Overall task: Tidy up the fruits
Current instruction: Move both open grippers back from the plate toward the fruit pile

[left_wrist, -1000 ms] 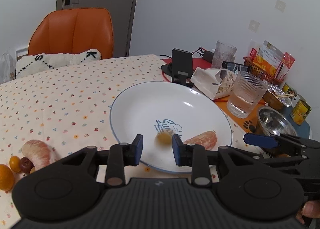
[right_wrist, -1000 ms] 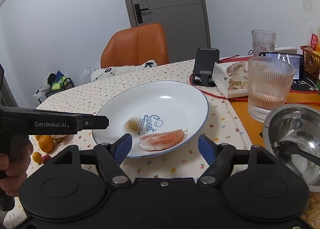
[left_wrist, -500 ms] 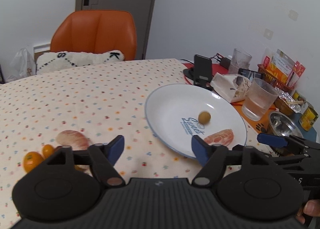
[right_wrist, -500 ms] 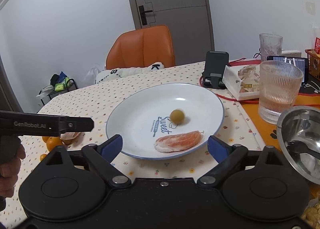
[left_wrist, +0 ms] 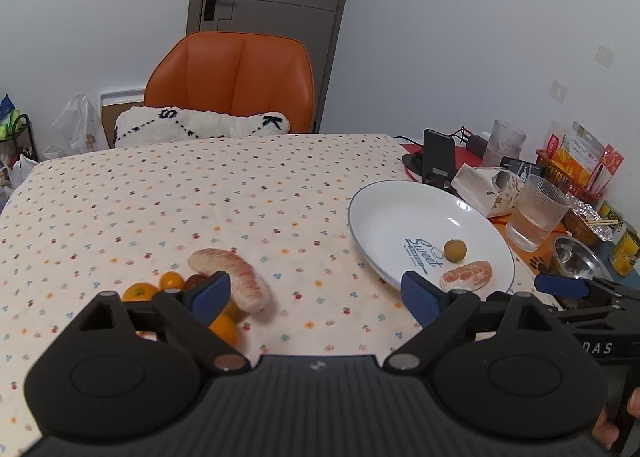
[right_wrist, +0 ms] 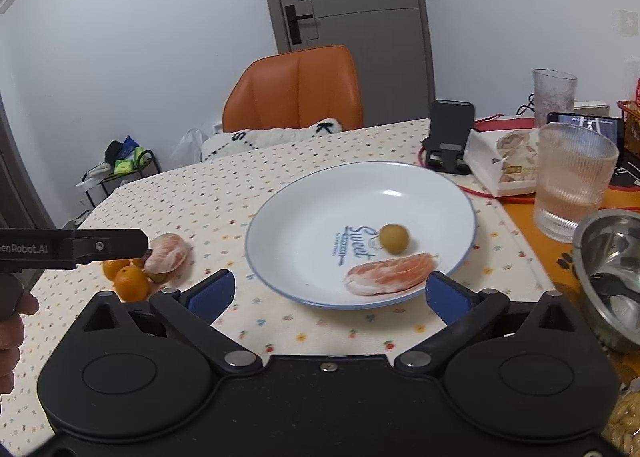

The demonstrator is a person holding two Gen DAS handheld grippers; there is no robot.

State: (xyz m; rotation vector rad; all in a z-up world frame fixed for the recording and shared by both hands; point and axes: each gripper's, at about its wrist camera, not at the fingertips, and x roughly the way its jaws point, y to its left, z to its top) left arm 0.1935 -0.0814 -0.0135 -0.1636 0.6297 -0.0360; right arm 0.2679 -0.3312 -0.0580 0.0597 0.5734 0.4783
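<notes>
Now the white plate (right_wrist: pixel 304 293) sits on the dotted tablecloth (left_wrist: pixel 160 201). On the plate lie a small round yellow-green fruit (right_wrist: pixel 394 238) and a peeled pomelo piece (right_wrist: pixel 390 274), close together. Left of the plate, a second pomelo piece (left_wrist: pixel 232 280) lies with some little oranges (left_wrist: pixel 224 327). The left gripper (left_wrist: pixel 316 293) is wide open and holds nothing, near those fruits. The right gripper (right_wrist: pixel 328 291) is wide open too, in front of the plate.
</notes>
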